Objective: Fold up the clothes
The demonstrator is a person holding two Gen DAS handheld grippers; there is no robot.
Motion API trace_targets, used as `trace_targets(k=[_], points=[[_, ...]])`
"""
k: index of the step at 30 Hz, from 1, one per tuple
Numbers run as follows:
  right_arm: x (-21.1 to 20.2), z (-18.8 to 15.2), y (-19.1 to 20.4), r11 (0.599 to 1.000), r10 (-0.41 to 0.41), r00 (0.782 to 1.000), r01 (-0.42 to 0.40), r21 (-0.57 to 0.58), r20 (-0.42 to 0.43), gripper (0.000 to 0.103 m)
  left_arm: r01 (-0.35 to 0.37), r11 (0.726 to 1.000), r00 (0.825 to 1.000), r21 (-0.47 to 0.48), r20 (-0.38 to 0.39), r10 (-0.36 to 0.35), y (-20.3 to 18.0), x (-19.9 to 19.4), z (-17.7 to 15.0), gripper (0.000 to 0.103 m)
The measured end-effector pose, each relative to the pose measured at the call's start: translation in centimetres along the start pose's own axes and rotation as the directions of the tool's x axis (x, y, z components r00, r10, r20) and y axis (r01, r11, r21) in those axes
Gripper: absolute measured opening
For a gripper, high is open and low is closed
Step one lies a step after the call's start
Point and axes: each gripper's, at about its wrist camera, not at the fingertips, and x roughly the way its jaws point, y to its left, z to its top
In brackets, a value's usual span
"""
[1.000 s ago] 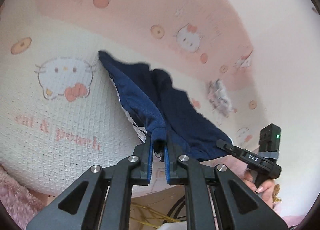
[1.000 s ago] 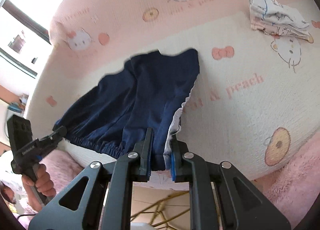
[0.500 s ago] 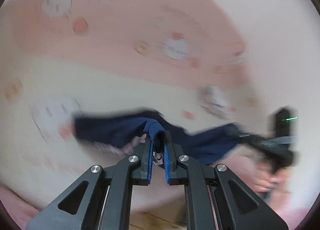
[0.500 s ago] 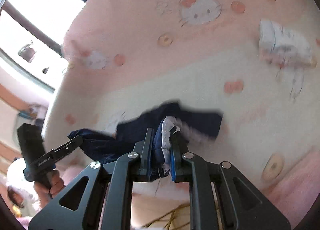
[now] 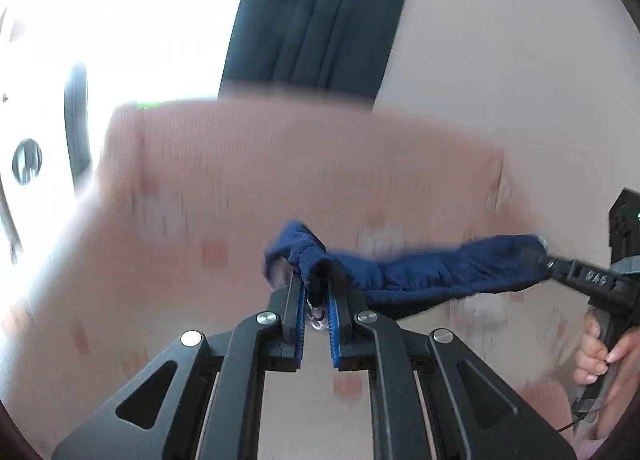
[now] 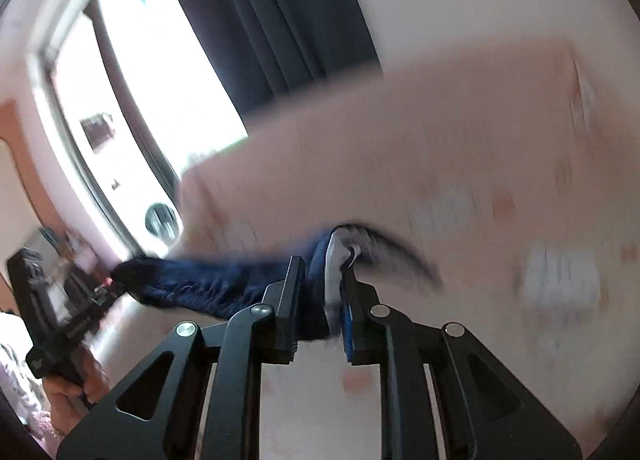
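A navy blue garment (image 5: 424,272) with a gathered waistband hangs stretched in the air between both grippers. My left gripper (image 5: 316,292) is shut on one end of the waistband. In the same view the right gripper (image 5: 540,256) holds the other end, with a hand (image 5: 600,352) on its handle. In the right wrist view the right gripper (image 6: 320,276) is shut on navy cloth (image 6: 224,284) and a white lining (image 6: 334,264). The left gripper (image 6: 116,276) shows at the far left there, pinching the garment. Both views are blurred by motion.
The pink and cream printed bedspread (image 5: 280,179) lies below and beyond the garment. A dark curtain (image 5: 320,11) and a bright window (image 6: 160,59) stand behind the bed. A pale wall (image 5: 520,59) fills the right side.
Both grippers have lifted the garment off the bedspread and tilted up, so the curtain and window came into view. The cloth went from lying spread out to a taut raised band.
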Motion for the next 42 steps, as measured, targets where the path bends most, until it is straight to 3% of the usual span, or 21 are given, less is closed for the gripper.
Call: trace_targets(k=[2, 4, 5, 7, 8, 9, 12, 14, 19, 21, 29, 35, 36, 39, 42], points=[[4.1, -4.7, -1.9, 0.997, -0.055, 0.987, 0.062, 0.041, -0.153, 0.015, -0.003, 0.997, 0.984, -0.073, -0.177, -0.01, 2.1, 4.3, -5.0, 0.01], [8.6, -10.8, -4.4, 0.988, -0.1, 0.941, 0.132, 0.079, -0.324, 0.015, -0.053, 0.994, 0.935, -0.097, -0.354, 0.016, 3.7, 8.6, -10.8, 0.01], [10.3, -13.6, -5.4, 0.982, -0.116, 0.911, 0.166, 0.093, -0.395, 0.015, -0.075, 0.991, 0.9, -0.109, -0.435, 0.02, 4.5, 10.5, -13.5, 0.01], [13.6, -19.2, -7.3, 0.971, -0.154, 0.826, 0.228, 0.072, -0.542, 0.015, -0.104, 0.983, 0.832, -0.152, -0.555, 0.002, 5.8, 12.7, -18.0, 0.01], [14.6, -21.2, -7.9, 0.964, -0.181, 0.78, 0.26, 0.047, -0.599, 0.015, -0.109, 0.979, 0.807, -0.173, -0.59, -0.014, 6.2, 13.2, -19.7, 0.01], [15.3, -22.7, -8.6, 0.96, -0.185, 0.745, 0.277, 0.045, -0.64, 0.015, -0.114, 0.979, 0.799, -0.172, -0.602, -0.012, 6.2, 13.3, -20.3, 0.01], [15.2, -22.1, -9.2, 0.958, -0.147, 0.769, 0.267, 0.104, -0.622, 0.015, -0.117, 0.979, 0.792, -0.17, -0.611, -0.011, 6.4, 13.4, -20.9, 0.01], [15.3, -21.4, -9.0, 0.96, -0.165, 0.785, 0.266, 0.085, -0.597, 0.015, -0.113, 0.977, 0.792, -0.18, -0.61, -0.021, 6.6, 13.5, -20.7, 0.01], [15.7, -22.4, -8.2, 0.963, -0.19, 0.76, 0.268, 0.034, -0.621, 0.015, -0.138, 0.977, 0.758, -0.163, -0.652, -0.001, 6.9, 13.3, -22.0, 0.013], [15.9, -22.9, -7.8, 0.963, -0.2, 0.75, 0.268, 0.013, -0.63, 0.015, -0.135, 0.975, 0.758, -0.176, -0.652, -0.013, 7.0, 13.0, -22.1, 0.013], [16.2, -23.2, -8.0, 0.96, -0.191, 0.751, 0.276, 0.039, -0.632, 0.015, -0.142, 0.974, 0.758, -0.176, -0.653, -0.008, 7.1, 12.7, -22.4, 0.013], [15.4, -24.1, -7.5, 0.956, -0.209, 0.74, 0.292, 0.026, -0.639, 0.015, -0.161, 0.968, 0.741, -0.191, -0.671, -0.009, 7.0, 11.2, -23.1, 0.014], [15.1, -24.2, -7.2, 0.955, -0.217, 0.737, 0.295, 0.015, -0.64, 0.015, -0.169, 0.967, 0.739, -0.189, -0.673, -0.003, 7.0, 10.9, -22.9, 0.018], [13.9, -23.6, -6.1, 0.948, -0.281, 0.765, 0.314, -0.045, -0.579, 0.021, -0.209, 0.974, 0.756, -0.083, -0.646, 0.107, 6.5, 10.4, -20.2, 0.044], [12.4, -21.7, -4.7, 0.923, -0.379, 0.818, 0.367, -0.114, -0.433, 0.035, -0.248, 0.969, 0.77, 0.018, -0.604, 0.208, 6.0, 9.9, -17.6, 0.053]])
